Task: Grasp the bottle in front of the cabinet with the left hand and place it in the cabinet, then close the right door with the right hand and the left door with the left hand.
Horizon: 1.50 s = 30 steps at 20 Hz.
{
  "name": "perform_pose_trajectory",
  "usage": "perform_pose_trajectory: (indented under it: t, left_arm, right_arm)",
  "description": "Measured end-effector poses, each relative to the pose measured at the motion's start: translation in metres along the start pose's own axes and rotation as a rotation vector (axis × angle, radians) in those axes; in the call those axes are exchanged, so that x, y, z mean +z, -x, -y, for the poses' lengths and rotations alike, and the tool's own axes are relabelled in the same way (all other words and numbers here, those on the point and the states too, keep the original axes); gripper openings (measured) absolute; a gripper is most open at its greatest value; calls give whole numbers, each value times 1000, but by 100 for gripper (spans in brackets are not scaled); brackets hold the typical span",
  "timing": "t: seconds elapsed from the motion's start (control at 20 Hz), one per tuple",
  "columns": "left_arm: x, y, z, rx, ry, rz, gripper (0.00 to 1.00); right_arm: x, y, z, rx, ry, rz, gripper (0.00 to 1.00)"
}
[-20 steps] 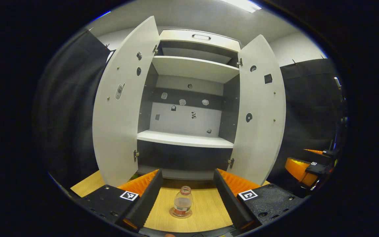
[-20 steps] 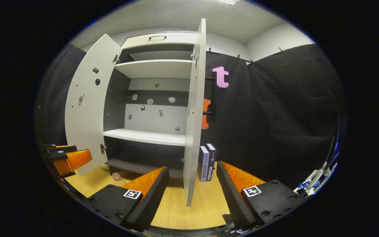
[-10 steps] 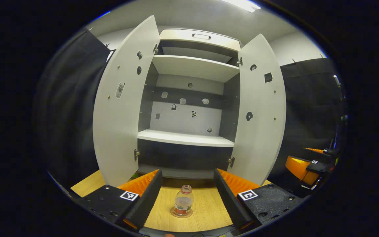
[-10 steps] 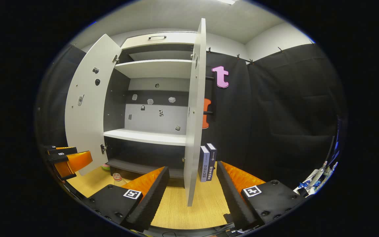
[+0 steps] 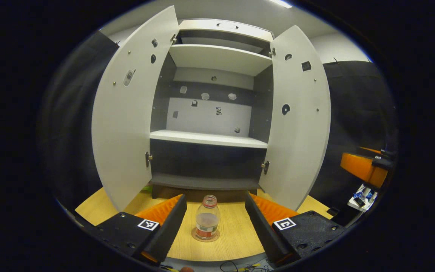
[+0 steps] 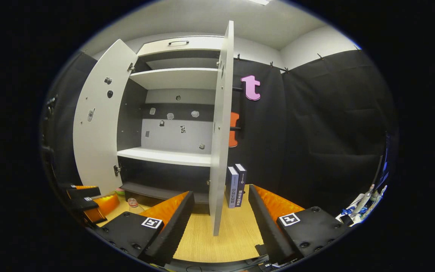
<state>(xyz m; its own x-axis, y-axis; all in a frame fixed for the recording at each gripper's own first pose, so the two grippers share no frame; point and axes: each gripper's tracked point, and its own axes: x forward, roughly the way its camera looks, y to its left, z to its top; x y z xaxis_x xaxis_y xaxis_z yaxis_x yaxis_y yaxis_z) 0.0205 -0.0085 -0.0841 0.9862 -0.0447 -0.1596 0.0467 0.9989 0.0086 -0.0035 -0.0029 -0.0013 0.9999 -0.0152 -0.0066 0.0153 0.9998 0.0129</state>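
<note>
The left gripper (image 5: 214,226) hangs wide open and empty around the upright bottle (image 5: 206,223) on the table (image 5: 236,241) before the cabinet (image 5: 210,138) — go low, centred, squeeze the body — right gripper (image 6: 217,223) open, idle.

Bottle between spread fingers, cabinet open.
Left gripper (image 5: 215,226) fingers wide apart, bottle (image 5: 207,218) upright on wooden table (image 5: 236,238) between them, untouched. Left door (image 5: 127,113) and right door (image 5: 300,117) both swung open.
</note>
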Motion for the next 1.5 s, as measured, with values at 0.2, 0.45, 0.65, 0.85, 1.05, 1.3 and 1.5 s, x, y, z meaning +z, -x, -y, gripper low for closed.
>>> perform_pose_trajectory:
  t: [0.2, 0.45, 0.65, 0.85, 1.05, 1.3, 1.5]
  left_arm:
    - [-53, -22, -3, -7, -8, -99, 95]
    - [-134, -51, -29, 45, 36, -252, 95]
    - [-171, -66, -41, 78, 33, -312, 96]
    - [-176, -83, -38, 54, 6, -310, 96]
    - [-177, -103, -34, 48, -16, -313, 95]
    - [-168, -115, -18, 2, -13, -317, 84]
    - [-139, -112, -6, -33, -6, -280, 75]
  right_arm:
    - [0, 3, 6, -10, -6, 4, 96]
    - [0, 8, 20, -38, 4, 8, 96]
    - [-1, 14, 32, -65, 14, -4, 96]
    - [-4, 15, 40, -87, 15, -25, 96]
    - [-6, 14, 44, -100, 14, -39, 96]
    - [-6, 12, 48, -110, 14, -44, 96]
    - [-6, 6, 46, -100, 16, -48, 96]
